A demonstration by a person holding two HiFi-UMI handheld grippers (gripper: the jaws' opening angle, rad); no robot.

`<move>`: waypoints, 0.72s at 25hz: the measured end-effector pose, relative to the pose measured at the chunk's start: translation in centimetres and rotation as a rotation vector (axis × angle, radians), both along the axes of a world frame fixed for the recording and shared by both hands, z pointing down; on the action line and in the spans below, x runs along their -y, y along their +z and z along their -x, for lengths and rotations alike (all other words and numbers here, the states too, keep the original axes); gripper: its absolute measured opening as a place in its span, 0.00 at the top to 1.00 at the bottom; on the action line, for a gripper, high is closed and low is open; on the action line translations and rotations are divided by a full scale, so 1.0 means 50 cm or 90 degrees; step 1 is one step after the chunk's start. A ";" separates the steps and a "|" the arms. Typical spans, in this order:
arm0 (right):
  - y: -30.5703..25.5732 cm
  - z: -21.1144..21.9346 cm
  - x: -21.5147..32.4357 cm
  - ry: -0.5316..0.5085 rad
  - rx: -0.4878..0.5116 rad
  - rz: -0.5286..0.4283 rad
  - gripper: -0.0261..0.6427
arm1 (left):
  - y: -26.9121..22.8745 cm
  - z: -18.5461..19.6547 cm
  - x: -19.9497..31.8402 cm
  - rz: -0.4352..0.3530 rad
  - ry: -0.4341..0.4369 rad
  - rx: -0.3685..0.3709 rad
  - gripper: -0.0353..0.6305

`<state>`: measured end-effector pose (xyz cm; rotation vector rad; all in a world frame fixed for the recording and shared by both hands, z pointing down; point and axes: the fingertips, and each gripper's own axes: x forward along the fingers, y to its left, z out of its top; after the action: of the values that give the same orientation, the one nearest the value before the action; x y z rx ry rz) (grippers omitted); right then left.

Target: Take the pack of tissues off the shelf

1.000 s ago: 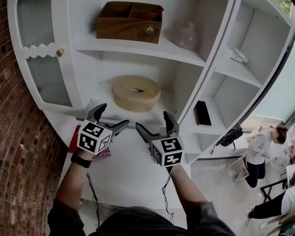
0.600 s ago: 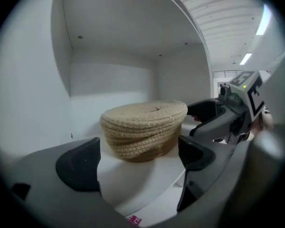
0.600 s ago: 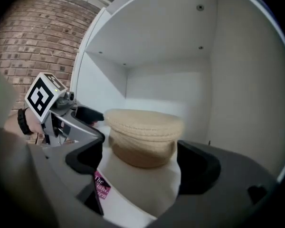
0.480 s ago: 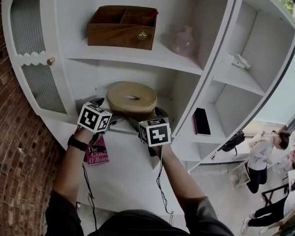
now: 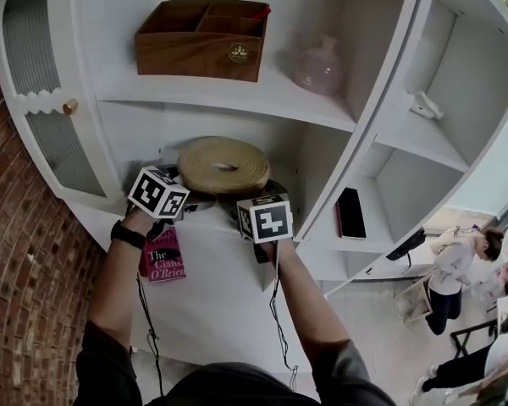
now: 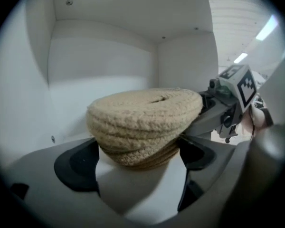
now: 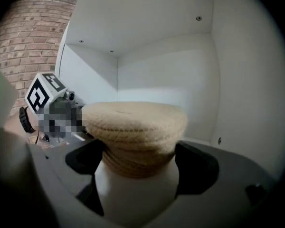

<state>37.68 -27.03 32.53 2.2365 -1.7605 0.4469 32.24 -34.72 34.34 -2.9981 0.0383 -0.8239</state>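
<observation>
A round, tan, woven rope-like pack [image 5: 224, 165] lies flat on the middle shelf [image 5: 165, 146] of the white unit. My left gripper [image 5: 183, 200] reaches it from the left and my right gripper [image 5: 256, 200] from the right. In the left gripper view the pack [image 6: 145, 122] sits at the tips of the wide-spread jaws of the left gripper [image 6: 137, 160], which is open. In the right gripper view the same pack [image 7: 135, 127] fills the gap of the right gripper [image 7: 137, 167], also open. In the head view the marker cubes hide the fingertips.
A wooden divided box [image 5: 201, 39] and a pink vase [image 5: 319, 64] stand on the shelf above. A pink book [image 5: 161, 265] lies on the white counter [image 5: 220, 303] below my left wrist. A black phone [image 5: 350, 212] rests in the right compartment. A person [image 5: 457, 265] stands at the far right.
Both grippers have moved forward from over the counter into the middle shelf and now flank the woven pack. The head view has shifted closer to the shelves.
</observation>
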 end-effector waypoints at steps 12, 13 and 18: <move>-0.005 0.036 -0.033 -0.066 -0.032 -0.013 0.26 | -0.020 0.053 -0.049 -0.049 -0.058 -0.030 0.18; -0.009 0.046 -0.040 -0.074 -0.038 -0.019 0.26 | -0.025 0.064 -0.058 -0.054 -0.065 -0.036 0.18; -0.024 0.111 -0.081 -0.117 -0.064 -0.041 0.26 | -0.042 0.138 -0.107 -0.067 -0.099 -0.066 0.18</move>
<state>32.13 -22.99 31.33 2.0740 -1.9295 0.2394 25.32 -29.36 32.24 -2.9639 0.3107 -0.6546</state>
